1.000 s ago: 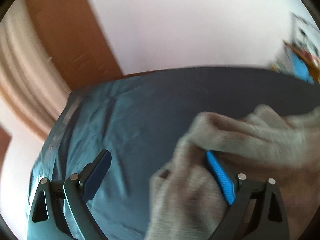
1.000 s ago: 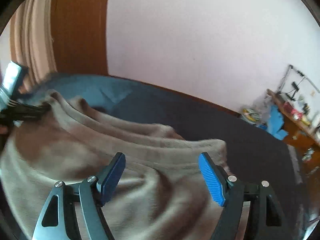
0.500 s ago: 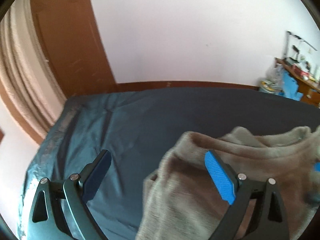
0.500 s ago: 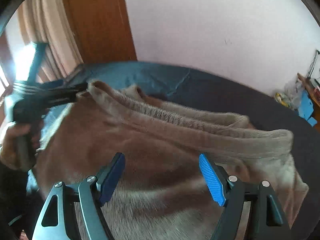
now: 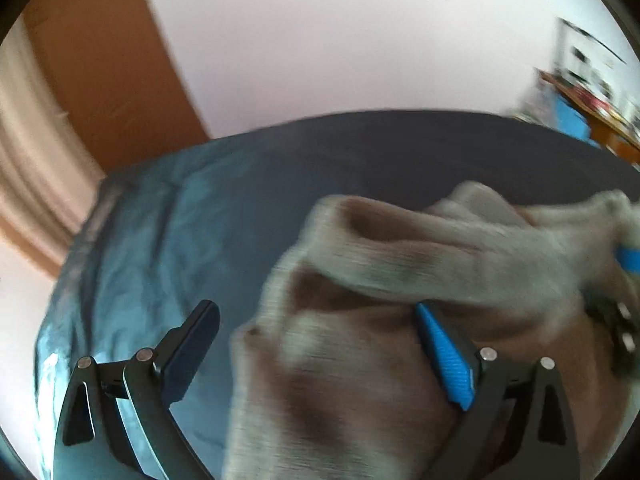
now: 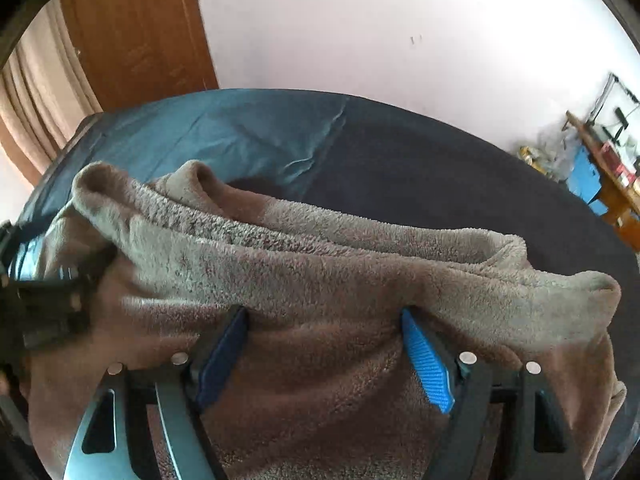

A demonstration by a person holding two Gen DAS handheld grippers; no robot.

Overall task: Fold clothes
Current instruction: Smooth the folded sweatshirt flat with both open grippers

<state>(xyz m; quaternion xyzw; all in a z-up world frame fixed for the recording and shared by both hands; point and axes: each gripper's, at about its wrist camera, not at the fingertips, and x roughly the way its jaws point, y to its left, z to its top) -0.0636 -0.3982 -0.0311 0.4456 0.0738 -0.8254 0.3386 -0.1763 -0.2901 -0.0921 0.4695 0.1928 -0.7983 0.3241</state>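
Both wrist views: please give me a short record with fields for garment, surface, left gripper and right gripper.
garment: brown fleece garment, bunched in folds
surface: dark blue bedsheet under the garment
left gripper: left gripper, jaws open, fleece lying between them
right gripper: right gripper, jaws open, fleece between them
background: pale wall, brown wooden door

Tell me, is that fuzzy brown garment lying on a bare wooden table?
No, the garment rests on a bed covered in a dark blue sheet.
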